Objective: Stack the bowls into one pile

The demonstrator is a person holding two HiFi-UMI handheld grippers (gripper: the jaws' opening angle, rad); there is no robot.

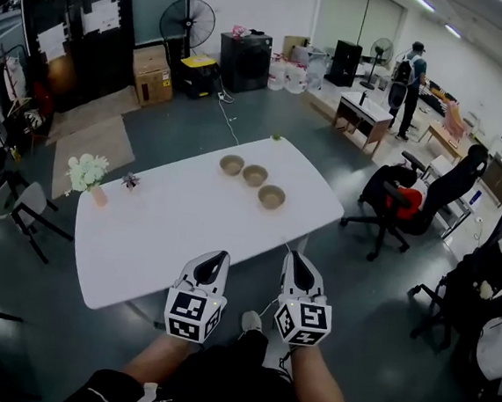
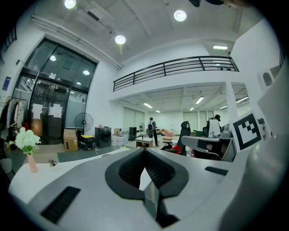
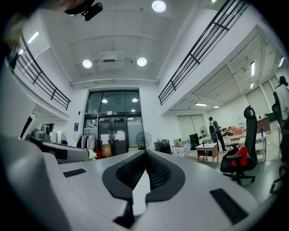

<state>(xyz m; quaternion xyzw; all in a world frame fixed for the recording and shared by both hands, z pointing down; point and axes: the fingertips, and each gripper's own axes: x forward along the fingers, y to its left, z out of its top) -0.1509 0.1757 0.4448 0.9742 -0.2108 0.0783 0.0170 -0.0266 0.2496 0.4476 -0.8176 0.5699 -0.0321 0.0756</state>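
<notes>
Item, nearest: left gripper (image 1: 218,259), marker cube toward the person, tips at the table's near edge; jaws closed pad to pad, nothing between them. Beside it, right gripper (image 1: 296,260), likewise at the near edge; jaws pressed together and empty. Both point roughly level across the table (image 1: 160,231), which is white with rounded corners and mostly bare. Toward the far right corner there are three tan bowls in a slanting row, all upright and none nested in another: nearest bowl (image 1: 272,197) closest to the right edge, then middle bowl (image 1: 254,175), then farthest bowl (image 1: 231,165) toward the far edge. All three lie well apart from both grippers. At the far left corner is a vase of white flowers (image 1: 87,174), with a small dark object (image 1: 130,180) just beside it. Off the right edge, on the floor, there are black office chairs (image 1: 410,198). Beyond the far edge are a cardboard box (image 1: 152,74), a standing fan (image 1: 187,23) and a black cabinet (image 1: 244,62). A person with a backpack (image 1: 409,77) stands farthest back.
</notes>
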